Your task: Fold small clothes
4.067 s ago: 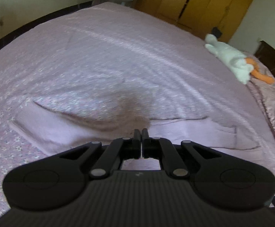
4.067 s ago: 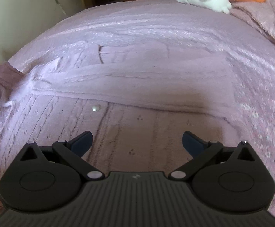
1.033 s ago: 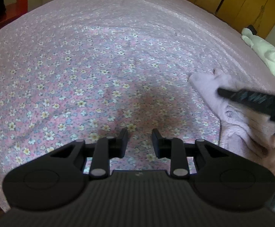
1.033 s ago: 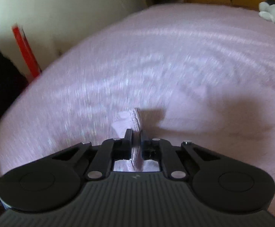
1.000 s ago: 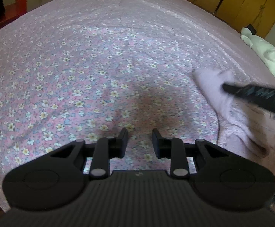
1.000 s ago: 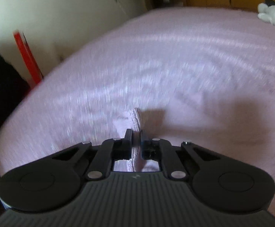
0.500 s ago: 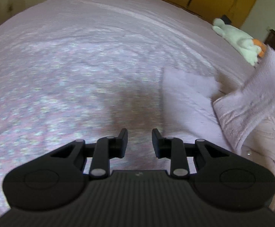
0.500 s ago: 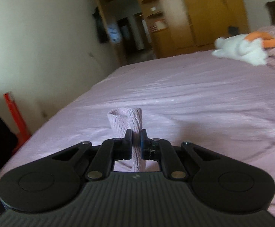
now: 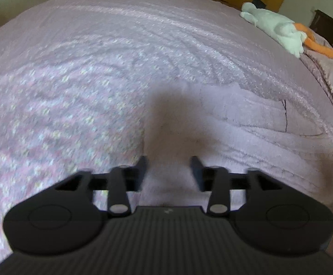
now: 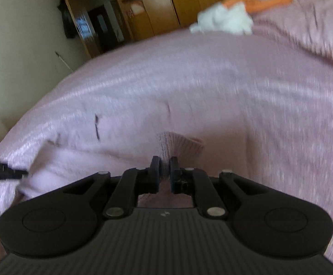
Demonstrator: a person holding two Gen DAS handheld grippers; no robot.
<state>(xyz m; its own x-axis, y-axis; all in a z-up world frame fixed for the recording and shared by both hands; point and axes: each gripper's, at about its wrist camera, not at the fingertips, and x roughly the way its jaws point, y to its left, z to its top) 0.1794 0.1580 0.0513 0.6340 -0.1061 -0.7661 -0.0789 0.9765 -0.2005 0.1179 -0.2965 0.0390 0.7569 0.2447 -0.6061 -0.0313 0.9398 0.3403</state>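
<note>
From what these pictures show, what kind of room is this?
Most likely a bedroom. A wide bed with a pink cover fills the view, a soft toy lies near its far end, and wooden wardrobes stand by the wall.

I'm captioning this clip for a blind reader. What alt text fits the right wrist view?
The right gripper is shut on a fold of a pale pink knit garment lying on a pink bed. A white and orange plush toy and wooden wardrobes sit beyond, blurred.

bed (image 9: 120, 45): pink floral cover | wardrobe (image 10: 200, 0): yellow wood | wall (image 10: 17, 45): cream
</note>
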